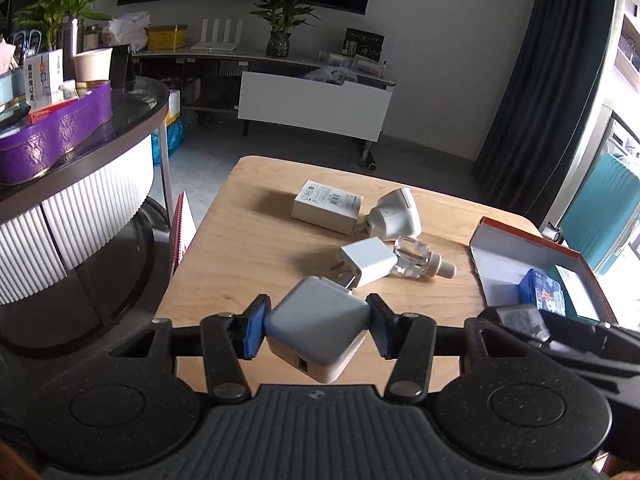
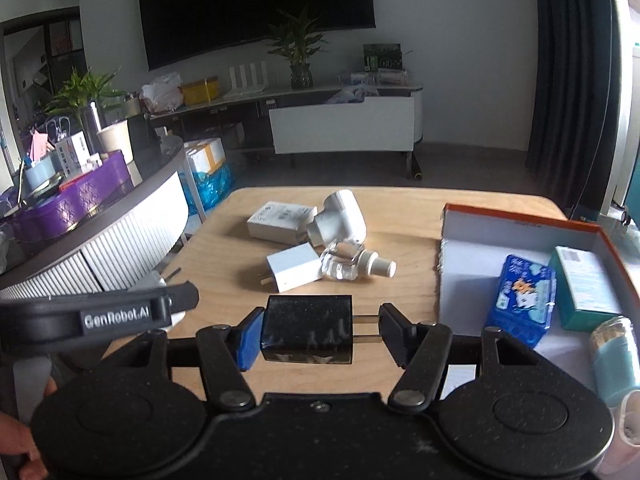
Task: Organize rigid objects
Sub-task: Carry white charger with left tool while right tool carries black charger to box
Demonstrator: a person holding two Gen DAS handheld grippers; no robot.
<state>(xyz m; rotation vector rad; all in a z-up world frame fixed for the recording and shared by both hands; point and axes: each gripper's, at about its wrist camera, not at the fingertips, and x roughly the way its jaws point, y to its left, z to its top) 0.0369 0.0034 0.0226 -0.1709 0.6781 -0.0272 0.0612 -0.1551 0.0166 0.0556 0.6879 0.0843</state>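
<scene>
Both tools are loaded above the wooden surface (image 2: 224, 280): left tool (image 1: 317, 327) clenched on a grey charger (image 1: 318, 330), right tool (image 2: 318, 334) pinching a black plug adapter (image 2: 307, 328) — carry level, lower inside the orange-rimmed box (image 2: 520, 216), then release.

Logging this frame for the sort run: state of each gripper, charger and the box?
left gripper: shut on grey charger
grey charger: held, tilted
right gripper: shut on black charger
black charger: held, prongs against one finger
white charger: lying on wooden table, touching clear bottle
flat white adapter: lying on table
orange box: open, items inside
</scene>
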